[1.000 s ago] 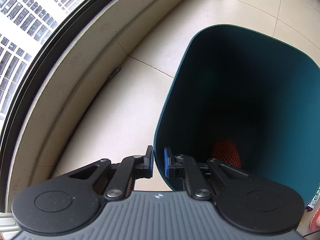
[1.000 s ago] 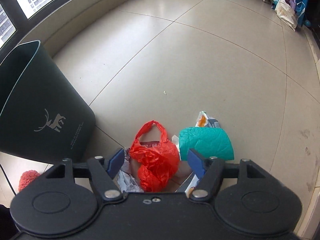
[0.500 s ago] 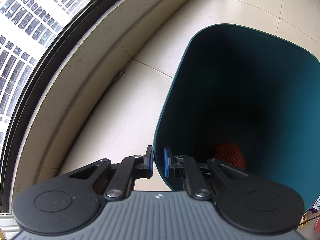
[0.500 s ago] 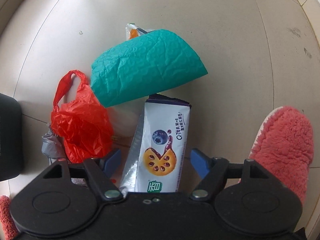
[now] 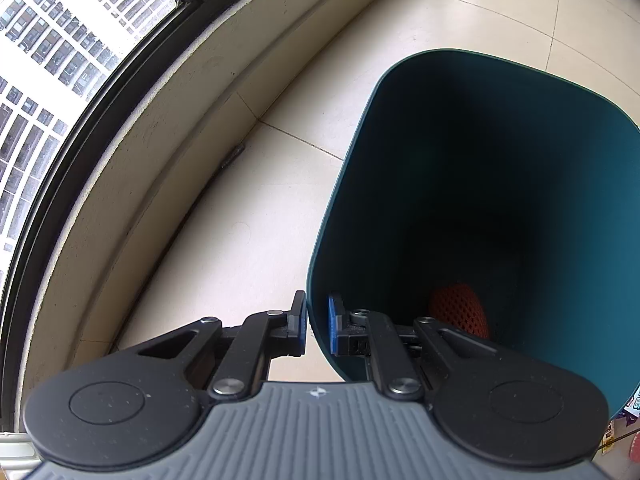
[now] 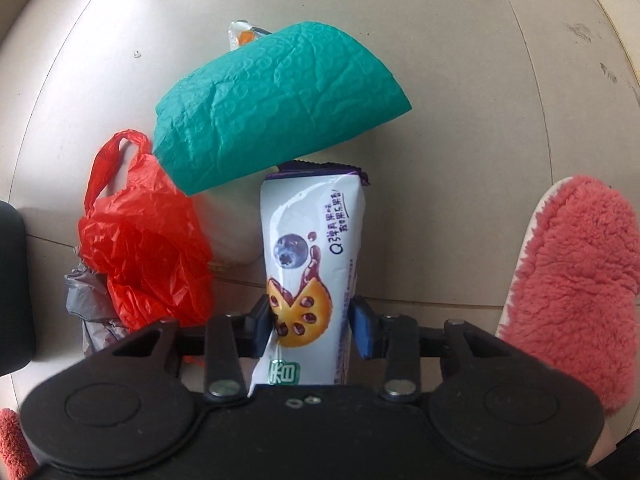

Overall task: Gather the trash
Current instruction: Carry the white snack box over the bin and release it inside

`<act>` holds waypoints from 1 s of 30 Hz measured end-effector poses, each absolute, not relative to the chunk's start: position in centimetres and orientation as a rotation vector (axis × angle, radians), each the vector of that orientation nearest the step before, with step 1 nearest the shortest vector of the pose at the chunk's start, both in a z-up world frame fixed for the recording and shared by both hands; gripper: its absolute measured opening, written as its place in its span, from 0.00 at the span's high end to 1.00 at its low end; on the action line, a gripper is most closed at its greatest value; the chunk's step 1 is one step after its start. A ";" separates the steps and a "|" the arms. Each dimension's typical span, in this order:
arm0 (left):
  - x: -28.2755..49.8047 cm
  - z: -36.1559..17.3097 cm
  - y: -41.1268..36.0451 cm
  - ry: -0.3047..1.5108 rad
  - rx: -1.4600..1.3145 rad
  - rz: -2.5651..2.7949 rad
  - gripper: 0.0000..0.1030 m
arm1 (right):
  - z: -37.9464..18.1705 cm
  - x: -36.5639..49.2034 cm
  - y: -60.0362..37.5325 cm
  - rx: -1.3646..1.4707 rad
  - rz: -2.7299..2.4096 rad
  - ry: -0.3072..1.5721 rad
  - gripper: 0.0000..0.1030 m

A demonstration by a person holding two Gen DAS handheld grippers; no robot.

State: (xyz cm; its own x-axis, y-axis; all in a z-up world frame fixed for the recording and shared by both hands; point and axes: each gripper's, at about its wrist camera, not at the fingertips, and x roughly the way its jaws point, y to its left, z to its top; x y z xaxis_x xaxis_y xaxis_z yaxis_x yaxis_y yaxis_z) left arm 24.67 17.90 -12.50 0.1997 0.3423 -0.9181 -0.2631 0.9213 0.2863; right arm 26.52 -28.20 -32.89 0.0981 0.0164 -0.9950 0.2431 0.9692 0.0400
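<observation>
My left gripper (image 5: 317, 322) is shut on the near rim of a dark teal trash bin (image 5: 580, 240); one pad sits outside the wall and one inside. An orange mesh item (image 5: 460, 308) lies at the bin's bottom. My right gripper (image 6: 312, 322) points straight down over trash on the floor. Its jaws are closing on a white snack wrapper (image 6: 312, 232) with blueberry and biscuit print, and both pads touch its sides. A green bubble mailer (image 6: 276, 108) overlaps the wrapper's far end. Left of it lies a red plastic bag (image 6: 144, 248).
Under the red bag lies a grey bag (image 6: 86, 304), and a small orange-white packet (image 6: 240, 34) peeks out behind the mailer. A person's pink fuzzy slipper (image 6: 568, 280) stands at the right. The bin's dark side (image 6: 12, 280) is at the left. A window sill (image 5: 160, 120) curves past the bin.
The right gripper dropped from a view across the floor to just above the trash and turned. Its jaws narrowed around the snack wrapper. The left gripper stays clamped on the bin rim.
</observation>
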 end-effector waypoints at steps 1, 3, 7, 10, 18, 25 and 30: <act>24.6 -12.6 17.9 1.302 0.072 0.423 0.90 | -32.3 26.4 -28.2 0.207 -0.171 1.462 0.64; 24.6 -12.6 17.9 1.301 0.067 0.422 0.90 | -31.3 26.3 -27.8 0.192 -0.163 1.454 0.65; 24.6 -12.5 18.2 1.298 0.047 0.417 0.90 | -28.1 25.7 -27.6 0.163 -0.148 1.427 0.65; 24.7 -12.3 18.3 1.294 0.043 0.415 0.90 | -25.6 25.3 -27.4 0.132 -0.133 1.408 0.65; 24.6 -12.4 18.4 1.289 0.031 0.412 0.90 | -18.1 24.4 -25.5 0.082 -0.033 1.330 0.65; 24.6 -12.6 18.5 1.289 0.023 0.404 0.90 | -13.0 23.4 -22.5 0.042 0.080 1.262 0.65; 24.6 -12.5 18.7 1.288 0.011 0.392 0.90 | -8.6 23.6 -19.5 0.050 0.204 1.201 0.65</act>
State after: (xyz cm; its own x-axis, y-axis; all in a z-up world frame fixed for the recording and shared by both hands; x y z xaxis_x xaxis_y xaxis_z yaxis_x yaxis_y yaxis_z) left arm 24.57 18.71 -12.52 0.2225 0.2902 -0.9307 -0.2776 0.9340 0.2248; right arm 23.65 -19.52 -8.60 0.3451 0.1836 -0.9204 -0.1309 0.9805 0.1465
